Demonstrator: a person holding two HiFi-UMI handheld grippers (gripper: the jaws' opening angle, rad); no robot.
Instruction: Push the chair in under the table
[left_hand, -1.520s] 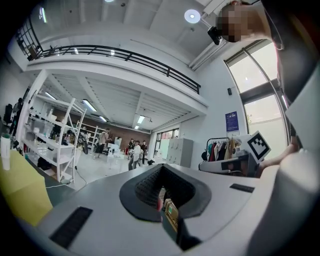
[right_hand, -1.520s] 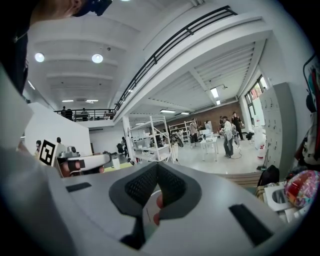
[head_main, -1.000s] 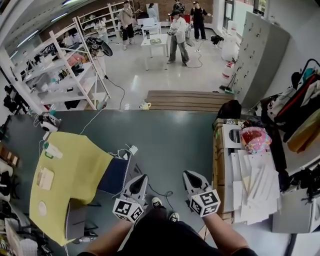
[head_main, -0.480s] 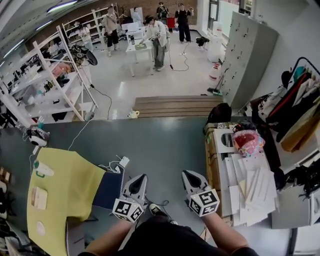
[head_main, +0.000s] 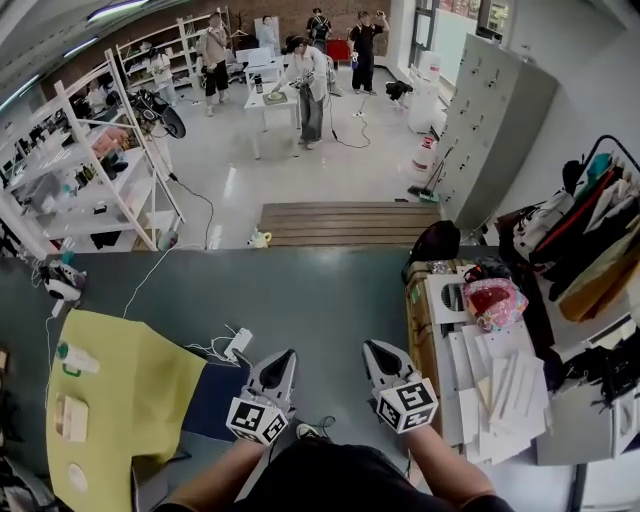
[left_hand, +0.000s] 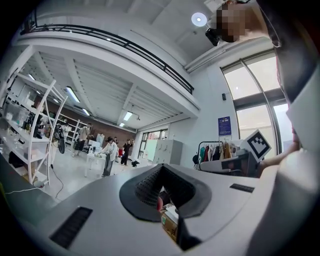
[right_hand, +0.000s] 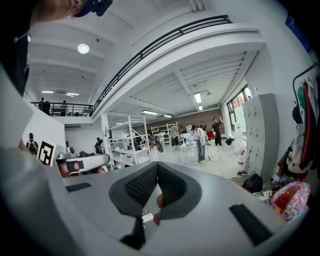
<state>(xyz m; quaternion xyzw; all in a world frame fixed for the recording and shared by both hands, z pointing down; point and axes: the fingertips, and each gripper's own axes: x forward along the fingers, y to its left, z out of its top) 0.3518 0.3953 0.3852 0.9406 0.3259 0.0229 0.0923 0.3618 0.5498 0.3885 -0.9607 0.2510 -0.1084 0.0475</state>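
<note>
The table, draped in a yellow cloth, stands at the lower left of the head view. The chair, with a dark blue seat, sits at its right edge, partly out from under it. My left gripper is shut and empty, just right of the chair and apart from it. My right gripper is shut and empty too, over the green floor. In the left gripper view the left gripper points level into the room. The right gripper shows its closed jaws in its own view, with nothing between them.
A low cart stacked with papers and a pink bag stands to the right. A wooden platform lies ahead. A power strip and cables lie near the chair. White shelves, grey lockers and several people stand farther off.
The table and chair have slid toward the lower left of the head view, and the platform has come nearer. Both grippers keep their place in the picture and stay shut.
</note>
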